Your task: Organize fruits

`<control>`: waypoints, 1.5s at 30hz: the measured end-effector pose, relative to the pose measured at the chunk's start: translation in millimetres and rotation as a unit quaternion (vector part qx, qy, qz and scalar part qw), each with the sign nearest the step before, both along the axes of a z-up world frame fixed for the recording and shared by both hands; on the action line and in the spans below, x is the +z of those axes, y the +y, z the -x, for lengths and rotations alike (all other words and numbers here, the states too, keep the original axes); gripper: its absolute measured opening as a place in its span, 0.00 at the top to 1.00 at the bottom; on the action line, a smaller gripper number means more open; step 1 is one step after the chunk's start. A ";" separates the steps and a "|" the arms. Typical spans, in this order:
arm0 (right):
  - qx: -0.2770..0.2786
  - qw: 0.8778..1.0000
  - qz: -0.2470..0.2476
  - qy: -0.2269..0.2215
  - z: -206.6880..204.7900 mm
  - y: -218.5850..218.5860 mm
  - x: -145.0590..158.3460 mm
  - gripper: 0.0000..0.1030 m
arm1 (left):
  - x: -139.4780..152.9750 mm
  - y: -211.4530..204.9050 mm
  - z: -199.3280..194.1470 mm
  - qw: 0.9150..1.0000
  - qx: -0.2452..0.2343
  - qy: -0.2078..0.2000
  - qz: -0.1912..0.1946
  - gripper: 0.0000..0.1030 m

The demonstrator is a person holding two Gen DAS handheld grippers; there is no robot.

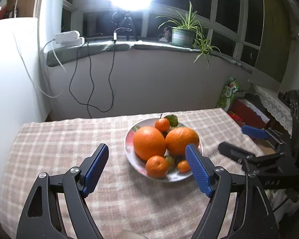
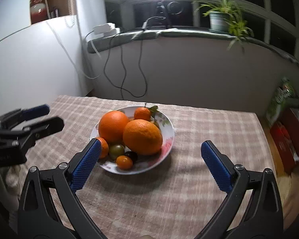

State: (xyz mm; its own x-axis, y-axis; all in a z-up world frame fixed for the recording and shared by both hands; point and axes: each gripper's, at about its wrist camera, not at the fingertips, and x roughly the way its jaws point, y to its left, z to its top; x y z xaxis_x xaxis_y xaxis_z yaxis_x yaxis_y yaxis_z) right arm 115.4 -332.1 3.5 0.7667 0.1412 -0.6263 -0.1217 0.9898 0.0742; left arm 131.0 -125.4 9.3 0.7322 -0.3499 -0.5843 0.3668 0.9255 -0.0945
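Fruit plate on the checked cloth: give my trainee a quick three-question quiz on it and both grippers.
1. True or false: the left gripper is shut on a small mandarin.
2. How many large round oranges lie on the white floral plate? A) one B) two C) four
3. Fill in: the tabletop is covered by a pink-and-cream checked ____.

Key:
1. False; both the left and the right gripper are open and empty.
2. B: one large orange beside another.
3. Cloth.

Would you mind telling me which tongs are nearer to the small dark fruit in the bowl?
Right. The right tongs hang open just beside the small dark fruit; the left tongs, also open, sit farther off, across the bowl.
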 end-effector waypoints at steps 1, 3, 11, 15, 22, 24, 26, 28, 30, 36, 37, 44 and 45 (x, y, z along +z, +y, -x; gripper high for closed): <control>-0.008 1.000 0.000 -0.001 4.2 0.3 0.7 0.01 | -1.4 1.3 2.0 1.000 0.003 0.000 -0.003 0.23; -0.023 1.000 -0.004 -0.005 14.2 0.5 2.8 0.01 | -3.8 4.2 8.6 1.000 0.008 0.000 -0.006 0.23; -0.041 0.999 -0.007 -0.016 31.9 6.5 13.0 0.01 | -8.7 12.3 24.4 1.000 0.019 0.004 -0.004 0.23; -0.040 0.999 0.000 -0.025 36.0 13.2 17.5 0.01 | -3.3 14.3 27.8 1.000 0.024 -0.003 0.000 0.23; -0.032 0.999 0.003 -0.031 39.5 18.2 19.7 0.01 | -1.6 10.8 36.0 1.000 0.022 -0.009 -0.006 0.23; -0.032 0.999 0.002 -0.031 40.2 18.3 19.8 0.01 | -1.3 10.5 37.2 1.000 0.022 -0.011 -0.006 0.23; -0.032 0.999 0.002 -0.030 40.2 18.6 19.8 0.01 | -0.5 10.6 38.3 1.000 0.022 -0.012 -0.006 0.23; -0.033 0.999 0.002 -0.029 40.6 18.8 19.6 0.01 | 0.5 10.9 39.6 1.000 0.023 -0.014 -0.006 0.23; -0.032 0.999 0.002 -0.029 41.4 18.8 19.8 0.01 | 1.2 12.3 40.3 1.000 0.024 -0.014 -0.004 0.23; -0.029 0.999 0.001 -0.028 42.2 21.3 18.2 0.01 | 1.5 15.9 41.5 1.000 0.027 -0.014 -0.004 0.23; -0.028 0.999 0.001 -0.027 42.3 22.1 17.9 0.01 | 1.4 16.2 41.4 1.000 0.027 -0.014 -0.003 0.23; -0.023 0.999 0.001 -0.028 42.4 23.4 17.8 0.01 | 1.9 17.4 42.4 0.999 0.029 -0.017 -0.003 0.23; -0.023 0.999 0.001 -0.028 42.0 23.1 17.9 0.01 | 1.9 17.4 42.4 0.999 0.029 -0.017 -0.003 0.23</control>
